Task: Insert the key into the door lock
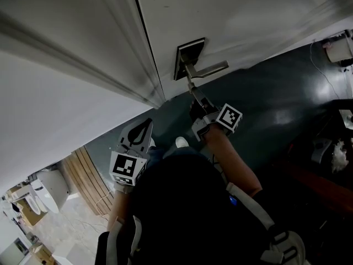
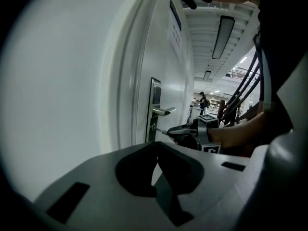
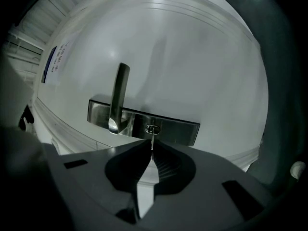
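White panelled door (image 1: 237,15) fills the far half of the head view, and its top and left edge are cut off. The dark glossy floor (image 1: 276,104) lies near right. The person's dark-clothed torso (image 1: 182,203) blocks the near centre, hiding both forearms' lower parts.

Right gripper (image 3: 151,146) is up at the door with its jaws clenched on a thin silver key (image 3: 152,139). Only the blade shows past the tips; the bow is buried between the pads. Left gripper (image 2: 156,148) is held back and left of the lock, well apart from the door. Its jaws are closed together at the tips with nothing between them.

Brushed-metal rectangular lock plate (image 3: 144,121) sits on the door. The metal lever handle (image 3: 119,97) is on its left part in the right gripper view, and the plate's near edge is partly covered by the jaws. The oval keyhole cylinder (image 3: 152,128) lies just right of the handle's root.

The key tip meets the keyhole slot; whether it is touching or already in, and how deep, I can't tell. In the head view the key is too small to make out. From the left gripper view the blade (image 2: 161,131) points at the plate under the handle. The print on the blue-and-white notice (image 3: 54,64) on the door is unreadable.
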